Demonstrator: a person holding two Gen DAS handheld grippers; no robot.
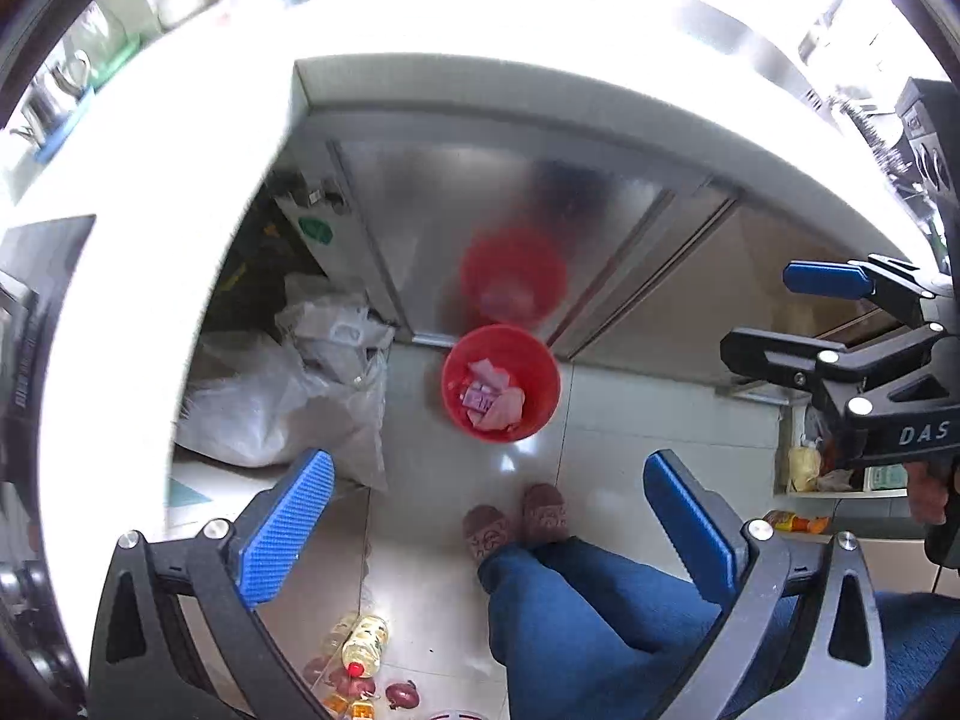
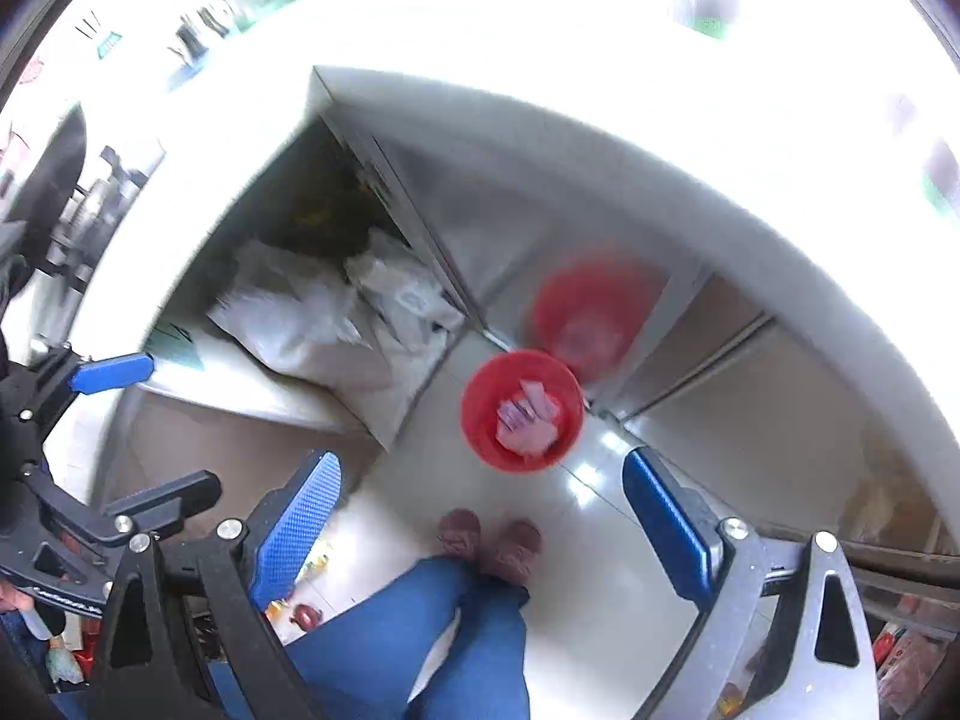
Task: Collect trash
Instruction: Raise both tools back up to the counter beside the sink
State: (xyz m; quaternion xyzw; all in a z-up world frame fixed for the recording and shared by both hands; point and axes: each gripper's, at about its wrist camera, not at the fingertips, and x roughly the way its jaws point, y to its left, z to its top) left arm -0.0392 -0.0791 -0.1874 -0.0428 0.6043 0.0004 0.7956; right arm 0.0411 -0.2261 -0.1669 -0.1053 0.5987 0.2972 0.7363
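Observation:
A red bin (image 1: 501, 383) stands on the tiled floor below the counter, against a steel cabinet door. It holds pale crumpled wrappers (image 1: 492, 399). It also shows in the right wrist view (image 2: 522, 411). My left gripper (image 1: 489, 525) is open and empty, held high above the floor, pointing down near the bin. My right gripper (image 2: 480, 531) is open and empty too, also high above the bin. The right gripper shows at the right edge of the left wrist view (image 1: 774, 315), and the left gripper at the left edge of the right wrist view (image 2: 150, 432).
White plastic sacks (image 1: 282, 396) lie left of the bin under the white counter (image 1: 198, 138). The person's blue-trousered legs (image 1: 576, 618) and slippers (image 1: 516, 525) stand in front of the bin. Oil bottles (image 1: 360, 642) and onions (image 1: 401, 693) lie on the floor at lower left.

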